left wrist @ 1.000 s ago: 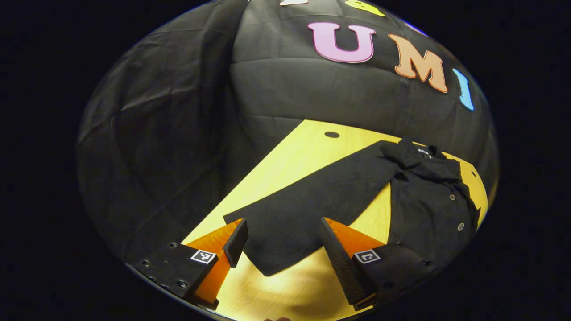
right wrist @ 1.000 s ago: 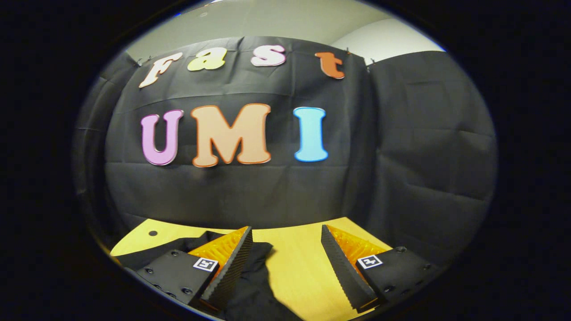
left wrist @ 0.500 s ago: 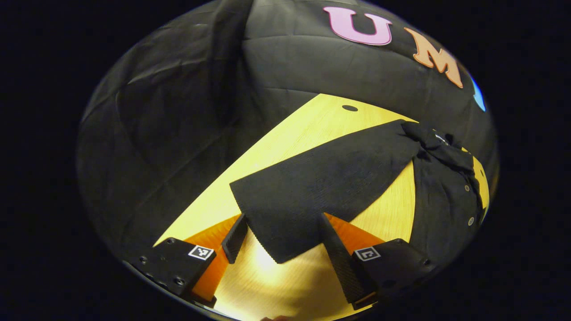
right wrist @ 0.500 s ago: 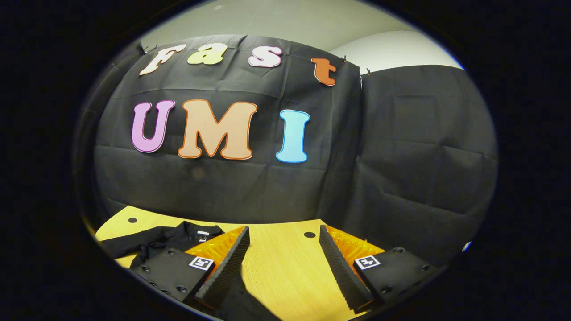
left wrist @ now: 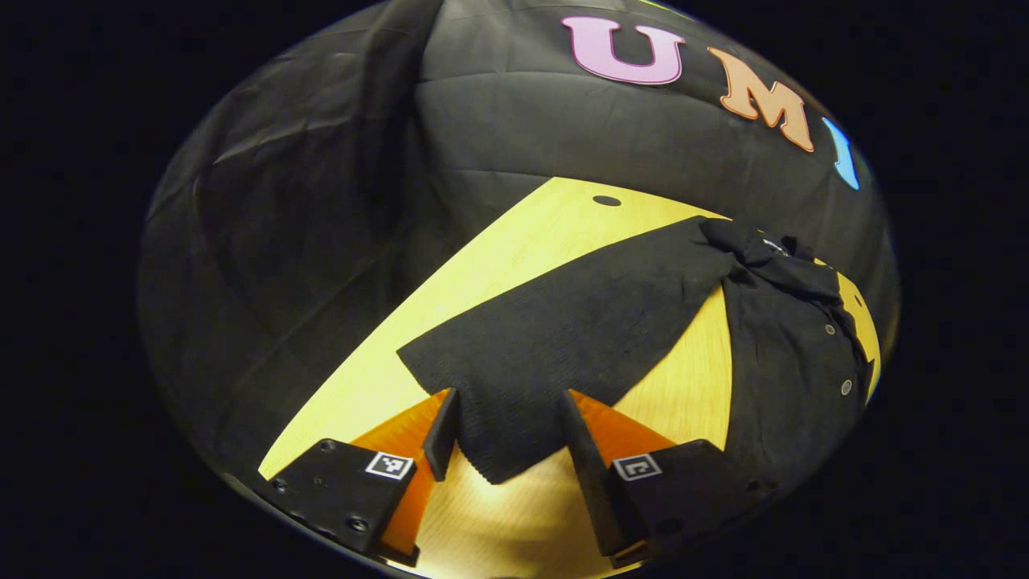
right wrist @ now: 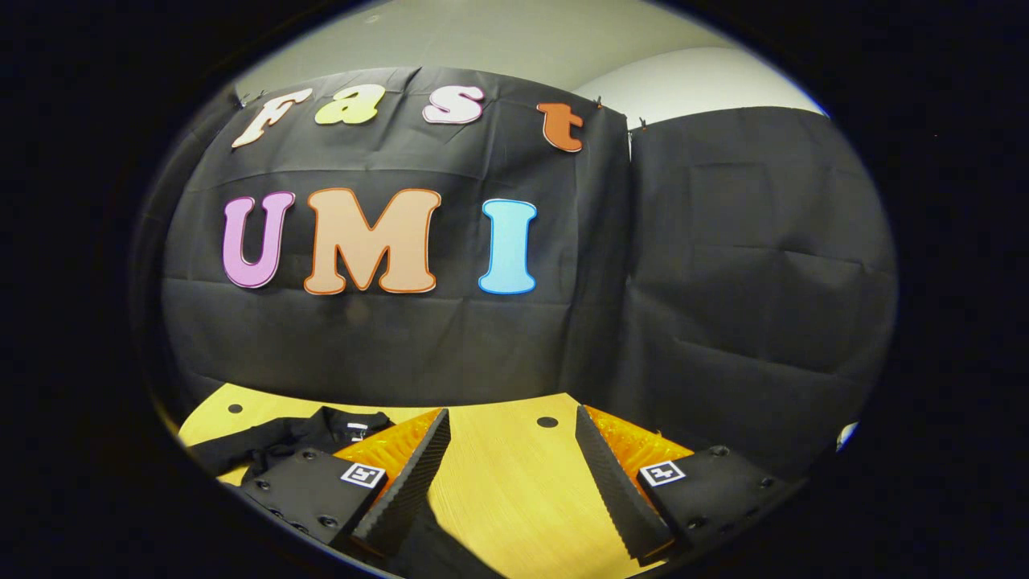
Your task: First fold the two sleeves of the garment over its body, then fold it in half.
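Note:
A black buttoned garment (left wrist: 792,362) lies on the yellow wooden table (left wrist: 482,273). Its near sleeve (left wrist: 579,330) stretches flat from the collar (left wrist: 764,253) toward me. My left gripper (left wrist: 508,396) is low over the table and open, and the sleeve's cuff end lies between its two fingers without being pinched. In the right gripper view my right gripper (right wrist: 512,412) hovers open above bare table (right wrist: 514,490) with nothing between its fingers. The garment's collar (right wrist: 321,426) sits to its left, and dark cloth (right wrist: 450,551) shows under its left finger.
The booth's black cloth wall (left wrist: 563,121) closes off the table's far and left sides. Small round holes (left wrist: 605,200) (right wrist: 547,421) mark the tabletop near its back edge. Bare wood lies between sleeve and body (left wrist: 691,378).
My left gripper's fingers have drawn closer together around the sleeve's cuff end. The right gripper has turned slightly, so the collar now shows to its left.

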Available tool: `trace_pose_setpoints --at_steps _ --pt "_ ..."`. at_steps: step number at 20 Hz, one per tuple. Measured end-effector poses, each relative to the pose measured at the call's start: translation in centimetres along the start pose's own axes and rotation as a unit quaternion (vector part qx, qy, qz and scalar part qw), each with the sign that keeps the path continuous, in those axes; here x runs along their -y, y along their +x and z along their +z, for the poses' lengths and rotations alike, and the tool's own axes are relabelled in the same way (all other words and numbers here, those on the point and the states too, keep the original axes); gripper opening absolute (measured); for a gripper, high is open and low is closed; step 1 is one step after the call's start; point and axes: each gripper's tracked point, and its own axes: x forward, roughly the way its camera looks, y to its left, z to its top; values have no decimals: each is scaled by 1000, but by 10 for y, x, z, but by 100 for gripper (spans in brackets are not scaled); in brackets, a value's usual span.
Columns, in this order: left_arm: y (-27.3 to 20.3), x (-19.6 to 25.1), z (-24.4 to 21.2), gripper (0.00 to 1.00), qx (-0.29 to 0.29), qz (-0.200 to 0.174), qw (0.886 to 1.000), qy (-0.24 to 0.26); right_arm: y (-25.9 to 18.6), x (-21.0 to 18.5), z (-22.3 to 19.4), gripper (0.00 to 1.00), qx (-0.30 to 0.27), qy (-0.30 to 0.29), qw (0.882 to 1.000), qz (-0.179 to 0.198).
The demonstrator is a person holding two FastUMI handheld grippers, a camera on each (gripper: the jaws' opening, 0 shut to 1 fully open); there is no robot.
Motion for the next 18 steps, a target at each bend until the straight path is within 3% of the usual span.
trace_pose_setpoints --at_steps 1,2,3,7,8,9,11,12,18 --pt "0 3 1 64 1 -5 1000 -1 -1 3 1 100 0 -6 1000 -2" --pt "0 4 1 62 2 -8 1000 -3 -4 4 1 99 0 -9 1000 -3" --pt "0 5 2 51 2 -14 1000 -3 -6 5 0 99 -1 -12 1000 -4" --pt "1 10 6 32 12 -26 999 -34 -8 12 -1 96 -5 -14 1000 -10" --pt "1 8 5 31 14 -25 998 -47 -8 13 -1 96 -5 -13 1000 -12" --pt "0 5 7 19 20 -29 997 -62 -9 16 -1 96 -5 -12 1000 -13" --pt "1 3 5 13 22 -32 995 -88 -9 18 -1 100 -5 -10 1000 -14" --pt "0 2 9 5 27 -34 994 -99 -10 18 0 100 -4 -9 1000 -14" --pt "1 3 8 0 10 -38 992 -121 -15 29 0 100 -2 -12 1000 -21"
